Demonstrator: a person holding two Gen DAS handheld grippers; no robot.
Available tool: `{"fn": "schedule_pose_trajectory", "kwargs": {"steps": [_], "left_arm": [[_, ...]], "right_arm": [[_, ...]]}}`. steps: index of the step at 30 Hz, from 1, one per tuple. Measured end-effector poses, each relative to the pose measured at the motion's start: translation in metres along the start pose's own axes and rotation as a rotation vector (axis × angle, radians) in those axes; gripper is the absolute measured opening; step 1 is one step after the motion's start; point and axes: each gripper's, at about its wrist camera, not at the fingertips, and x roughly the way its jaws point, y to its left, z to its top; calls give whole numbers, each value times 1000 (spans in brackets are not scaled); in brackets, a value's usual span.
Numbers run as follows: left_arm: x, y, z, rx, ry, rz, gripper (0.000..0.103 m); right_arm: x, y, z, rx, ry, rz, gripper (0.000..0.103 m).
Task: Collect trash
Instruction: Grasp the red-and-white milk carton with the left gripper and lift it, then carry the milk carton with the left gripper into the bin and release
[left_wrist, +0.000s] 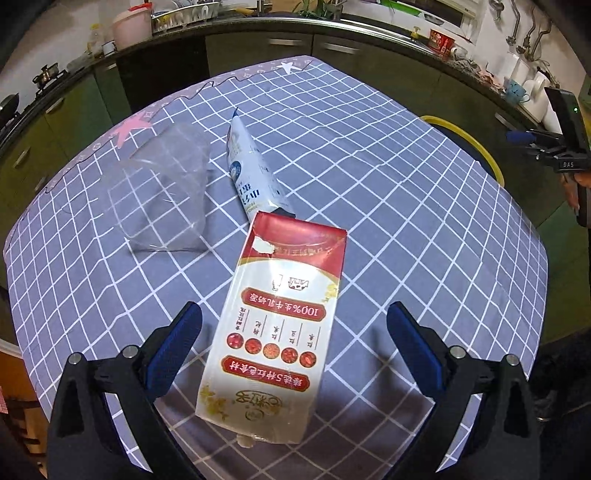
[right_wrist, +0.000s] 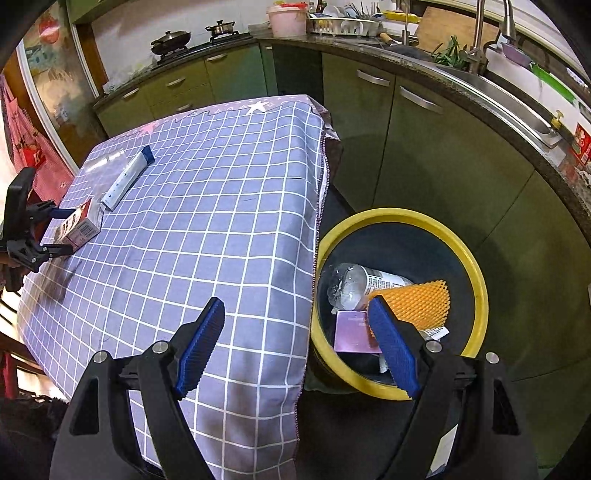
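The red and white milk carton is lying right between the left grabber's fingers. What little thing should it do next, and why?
Probably close the left gripper on the milk carton. Its jaws stand open on either side of the carton, which lies flat on the table, not yet held. The bin already holds other trash.

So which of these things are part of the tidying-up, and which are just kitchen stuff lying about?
Part of the job:
- red and white carton, between the open left claw
- blue and white tube
- clear plastic cup
- yellow-rimmed bin, already holding a bottle and orange netting

Just lying about:
- pink tub
- dish rack
- wok
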Motion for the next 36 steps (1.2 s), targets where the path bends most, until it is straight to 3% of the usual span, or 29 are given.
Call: {"fn": "schedule_pose_trajectory", "kwargs": {"steps": [3, 12, 20, 27, 36], "left_arm": [[1, 0, -2, -2, 2, -6, 78], [8, 2, -8, -11, 24, 14, 52], [-9, -23, -1, 43, -13, 23, 52], [-28, -101, 50, 188, -33, -100, 52], [17, -240, 152, 419, -10, -277, 52]], "right_arm": [[1, 2, 0, -5, 4, 6, 79], [-3, 4, -7, -1, -1, 23, 80], [-14, -6, -17, 23, -30, 24, 80], [-38, -37, -39, 90, -81, -38, 80], [-75, -99, -103, 251, -107, -104, 80]]}}
